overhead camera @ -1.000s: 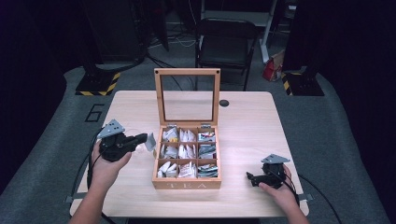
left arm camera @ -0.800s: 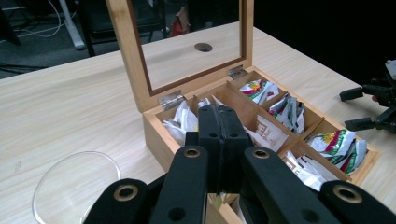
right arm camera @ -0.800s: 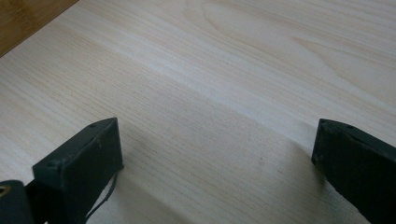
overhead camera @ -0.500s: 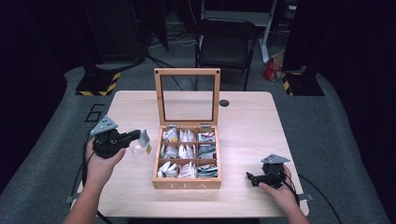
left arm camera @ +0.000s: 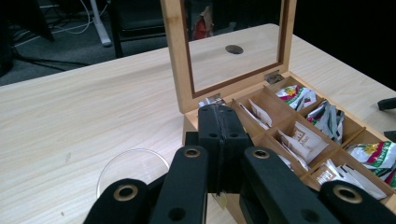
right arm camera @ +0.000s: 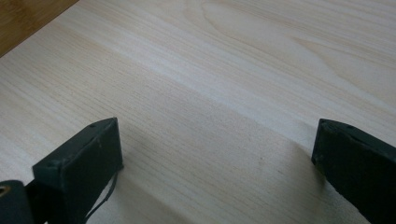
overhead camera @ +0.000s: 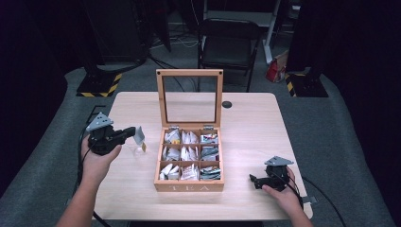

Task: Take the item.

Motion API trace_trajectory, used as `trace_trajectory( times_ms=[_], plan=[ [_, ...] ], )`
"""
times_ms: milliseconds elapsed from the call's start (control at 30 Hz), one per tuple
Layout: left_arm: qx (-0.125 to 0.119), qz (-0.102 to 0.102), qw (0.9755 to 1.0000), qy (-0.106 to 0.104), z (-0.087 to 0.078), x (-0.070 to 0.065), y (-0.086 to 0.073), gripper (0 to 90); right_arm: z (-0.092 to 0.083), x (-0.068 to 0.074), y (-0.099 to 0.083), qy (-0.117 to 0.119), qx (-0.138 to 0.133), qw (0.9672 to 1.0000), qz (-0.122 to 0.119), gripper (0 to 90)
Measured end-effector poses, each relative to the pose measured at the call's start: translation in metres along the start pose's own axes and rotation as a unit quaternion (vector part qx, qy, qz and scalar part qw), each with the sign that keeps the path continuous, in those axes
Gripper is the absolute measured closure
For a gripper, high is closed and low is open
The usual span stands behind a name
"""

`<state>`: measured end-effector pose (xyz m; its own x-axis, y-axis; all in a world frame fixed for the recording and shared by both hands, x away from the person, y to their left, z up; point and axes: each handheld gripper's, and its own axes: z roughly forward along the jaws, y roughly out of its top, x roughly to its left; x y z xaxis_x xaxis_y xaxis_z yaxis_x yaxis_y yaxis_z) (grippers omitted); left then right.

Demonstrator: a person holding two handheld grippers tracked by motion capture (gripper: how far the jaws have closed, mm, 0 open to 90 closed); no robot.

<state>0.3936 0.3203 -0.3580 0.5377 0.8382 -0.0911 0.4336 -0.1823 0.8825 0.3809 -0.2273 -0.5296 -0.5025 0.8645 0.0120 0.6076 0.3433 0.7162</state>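
So the big thing here is the light wooden table [overhead camera: 246,118], and sitting about mid-table is a wooden tea box [overhead camera: 189,184] with its glass-window lid [overhead camera: 190,97] standing straight up and nine little compartments stuffed with sachets. Everything else I'll place off that box. To the left of it, just beside its far-left corner, the left gripper [overhead camera: 134,134] is clenched on a single tea bag [overhead camera: 138,135], which hangs off the tips clear of the tabletop. Below it, left of the box, there's a clear glass dish [left arm camera: 133,169] on the wood, easy to miss from above. Off to the box's right, near the table's front edge, the right gripper [overhead camera: 253,181] just rests there with its jaws spread wide and nothing between them. The bag itself looks like a small pale paper envelope, flat and thin, with a little yellowish tag [overhead camera: 143,147] dangling under it; in the left gripper view the jaws are pressed tight together and you only see a scrap of it peeking out below. My worry: the pinch seems to be right on an edge, so a quick swing could let it slip or flutter past the dish, and the hanging tag might snag the box wall.
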Motion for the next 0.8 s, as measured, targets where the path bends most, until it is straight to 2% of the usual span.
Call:
trace_trajectory(
  times_ms=[800],
  plan=[
    [-0.004,-0.004,0.9991,0.041,-0.003,0.024,0.010,90.0,0.000,0.000,0.000,0.000,0.000,1.0000,0.000,0.9]
  ],
)
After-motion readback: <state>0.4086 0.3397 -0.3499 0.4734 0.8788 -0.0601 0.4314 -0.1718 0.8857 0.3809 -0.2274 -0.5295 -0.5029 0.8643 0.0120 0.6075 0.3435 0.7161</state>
